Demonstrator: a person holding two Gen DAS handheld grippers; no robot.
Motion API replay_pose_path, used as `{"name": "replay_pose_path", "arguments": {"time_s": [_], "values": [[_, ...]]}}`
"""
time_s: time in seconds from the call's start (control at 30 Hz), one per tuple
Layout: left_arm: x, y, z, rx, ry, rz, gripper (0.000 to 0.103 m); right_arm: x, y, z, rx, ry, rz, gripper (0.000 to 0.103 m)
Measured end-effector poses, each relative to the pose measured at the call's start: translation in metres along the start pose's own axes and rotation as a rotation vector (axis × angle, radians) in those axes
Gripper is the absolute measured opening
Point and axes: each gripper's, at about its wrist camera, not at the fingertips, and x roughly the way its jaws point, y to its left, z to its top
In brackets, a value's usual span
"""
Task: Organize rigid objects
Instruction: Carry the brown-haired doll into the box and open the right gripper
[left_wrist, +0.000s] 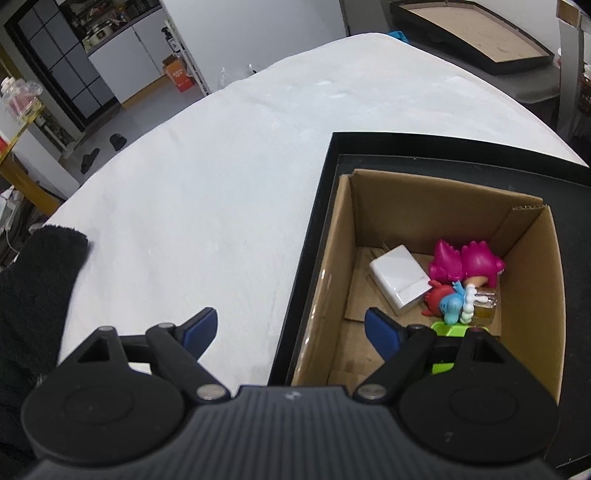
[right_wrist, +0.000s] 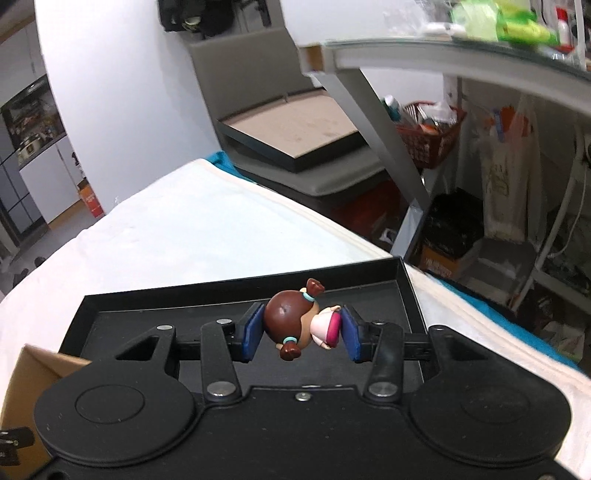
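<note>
A small doll figure (right_wrist: 301, 323) with brown pigtails and a pink-and-white dress lies sideways between the blue pads of my right gripper (right_wrist: 302, 334), which is shut on it above the black tray (right_wrist: 236, 291). My left gripper (left_wrist: 291, 332) stands open with nothing between its fingers, straddling the left wall of the cardboard box (left_wrist: 436, 206). Inside that box lie a white charger block (left_wrist: 397, 277), a magenta toy (left_wrist: 465, 264), a red and blue figure (left_wrist: 448, 301) and a green piece (left_wrist: 448, 328). The box stands in the black tray (left_wrist: 321, 206).
Both box and tray rest on a white padded surface (left_wrist: 207, 192). A black fluffy cloth (left_wrist: 40, 280) lies at its left edge. A second black tray with a brown inside (right_wrist: 295, 129) sits on a grey chair beyond. A glass-topped table (right_wrist: 443, 55) and clutter fill the right side.
</note>
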Motion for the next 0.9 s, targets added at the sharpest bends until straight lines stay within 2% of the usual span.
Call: {"name": "replay_pose_path", "arguments": {"time_s": [0.37,0.7,0.77,0.9], "values": [[-0.006,0.005,-0.007,0.014,-0.027,-0.018,0.085,-0.027,0.021,-0.001,-0.016,0.017,0.09,0.044],[-0.006,0.011,-0.011,0.005,-0.042,-0.073,0.082,-0.045,0.052,-0.006,-0.1,0.002,0.132,0.044],[-0.005,0.013,-0.012,-0.002,-0.049,-0.079,0.082,-0.05,0.06,-0.006,-0.116,-0.013,0.166,0.044],[0.0,0.017,-0.011,-0.02,-0.047,-0.106,0.072,-0.057,0.078,-0.009,-0.173,-0.036,0.258,0.044]]}}
